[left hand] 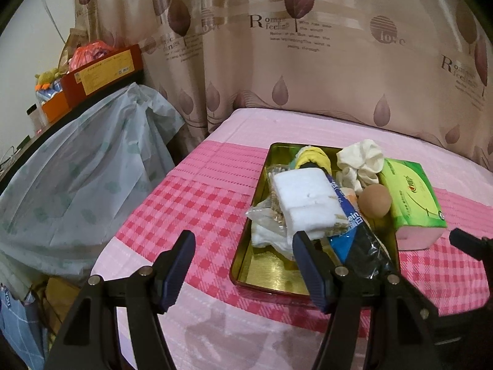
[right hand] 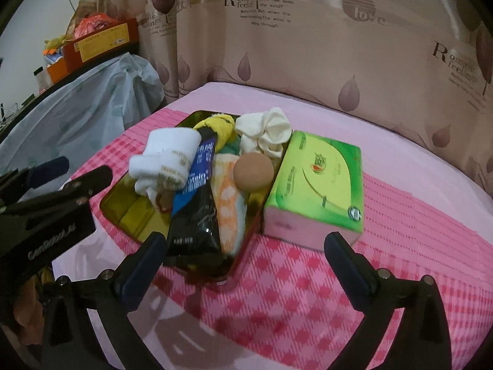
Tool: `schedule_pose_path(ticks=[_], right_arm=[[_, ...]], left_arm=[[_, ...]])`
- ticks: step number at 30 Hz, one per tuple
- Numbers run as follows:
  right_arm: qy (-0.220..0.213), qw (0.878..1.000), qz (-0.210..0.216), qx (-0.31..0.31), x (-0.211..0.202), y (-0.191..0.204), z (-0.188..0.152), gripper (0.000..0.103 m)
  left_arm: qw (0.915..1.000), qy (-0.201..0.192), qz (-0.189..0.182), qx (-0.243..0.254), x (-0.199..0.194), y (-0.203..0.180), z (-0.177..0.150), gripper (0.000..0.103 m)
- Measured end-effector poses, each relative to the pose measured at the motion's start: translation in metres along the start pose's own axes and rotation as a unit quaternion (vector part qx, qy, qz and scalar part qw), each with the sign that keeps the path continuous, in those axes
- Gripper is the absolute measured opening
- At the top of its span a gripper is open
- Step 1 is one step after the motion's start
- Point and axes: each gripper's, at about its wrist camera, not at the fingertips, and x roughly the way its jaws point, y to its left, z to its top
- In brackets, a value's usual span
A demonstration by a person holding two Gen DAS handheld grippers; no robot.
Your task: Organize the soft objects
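- While curtains [right hand: 308, 46] printed "love" and "Romantic feelings" hang behind the bed [right hand: 292, 293], a black pouch [right hand: 197, 209] reading "Protein" lies in the gold tin [left hand: 271, 274].
- Both claws point down at the bed: left claw [left hand: 243, 265] spread wide and empty; right claw [right hand: 246, 259] likewise released.
- White towel [left hand: 305, 203], round sponge [right hand: 253, 171] and socks [right hand: 229, 212] fill the tin; green tissue pack [right hand: 317, 185] sits just beside.

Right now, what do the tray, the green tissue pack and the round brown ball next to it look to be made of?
Tray: likely metal, glossy gold finish; its floor mirrors the light.
Green tissue pack: thin printed plastic film with a soft sheen; rounded corners suggest a soft fill.
Round brown ball: matte, no glare, possibly foam or sponge; the look leaves it open.
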Motion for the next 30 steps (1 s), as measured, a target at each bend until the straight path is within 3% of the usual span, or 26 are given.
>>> schedule_pose_path(ticks=[30], right_arm=[[0.010, 1.000, 0.002, 0.006, 0.0004, 0.0014, -0.0087, 0.102]], left_arm=[[1.0000, 0.000, -0.004, 0.009, 0.0004, -0.0047, -0.0023, 0.067]])
